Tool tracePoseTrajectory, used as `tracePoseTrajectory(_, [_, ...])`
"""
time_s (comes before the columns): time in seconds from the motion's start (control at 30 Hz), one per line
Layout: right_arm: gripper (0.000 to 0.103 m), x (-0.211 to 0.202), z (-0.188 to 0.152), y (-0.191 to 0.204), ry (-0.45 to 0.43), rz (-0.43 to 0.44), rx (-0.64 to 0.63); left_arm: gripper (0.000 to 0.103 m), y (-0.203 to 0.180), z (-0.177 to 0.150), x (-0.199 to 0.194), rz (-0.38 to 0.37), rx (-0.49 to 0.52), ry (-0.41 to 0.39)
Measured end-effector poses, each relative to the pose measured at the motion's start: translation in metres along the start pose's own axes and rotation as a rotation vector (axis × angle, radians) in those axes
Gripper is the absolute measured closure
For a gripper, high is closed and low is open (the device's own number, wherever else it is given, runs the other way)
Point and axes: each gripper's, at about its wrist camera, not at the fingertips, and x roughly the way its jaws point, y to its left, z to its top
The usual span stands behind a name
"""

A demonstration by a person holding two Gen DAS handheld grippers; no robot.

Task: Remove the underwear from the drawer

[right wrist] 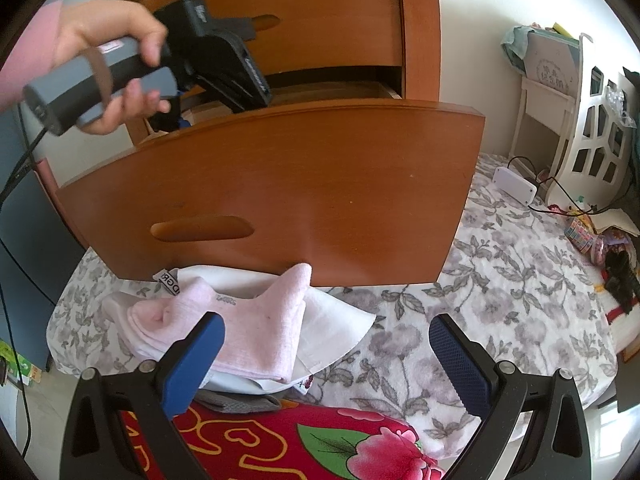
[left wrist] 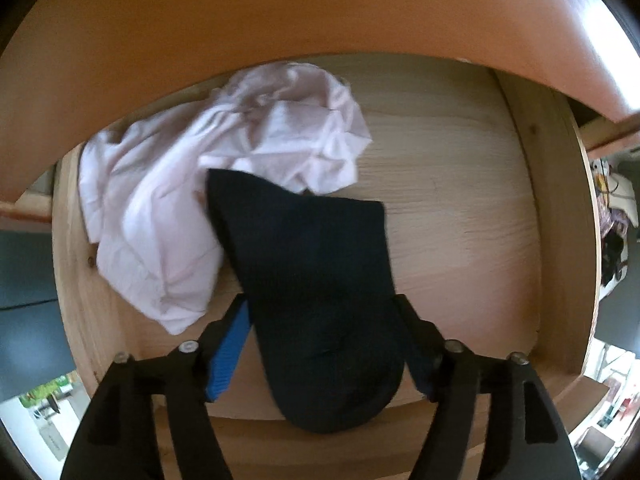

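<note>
inside drawer (left wrist: pixel 460 168) — dark underwear (left wrist: pixel 316 280)

The drawer (left wrist: pixel 460 160) floor was pale matt grained wood; the dark garment (left wrist: pixel 316 264) and pink garment (left wrist: pixel 168 200) were soft cloth.

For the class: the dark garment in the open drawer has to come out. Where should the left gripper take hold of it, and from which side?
Grip the dark garment at its rounded, bunched near end, coming straight down from above. That end already lies between the left gripper's open fingers, while its far corner overlaps the pale pink cloth, so a far grip may snag both.
</note>
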Motion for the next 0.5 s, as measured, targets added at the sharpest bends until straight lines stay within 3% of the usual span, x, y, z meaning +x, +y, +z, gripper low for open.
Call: tracePoseTrajectory(0.5, [0.0,0.002,0.0,-0.002,0.007,0.012,0.01,0.023,-0.047,0.02,0.028,0.093,0.033,0.053])
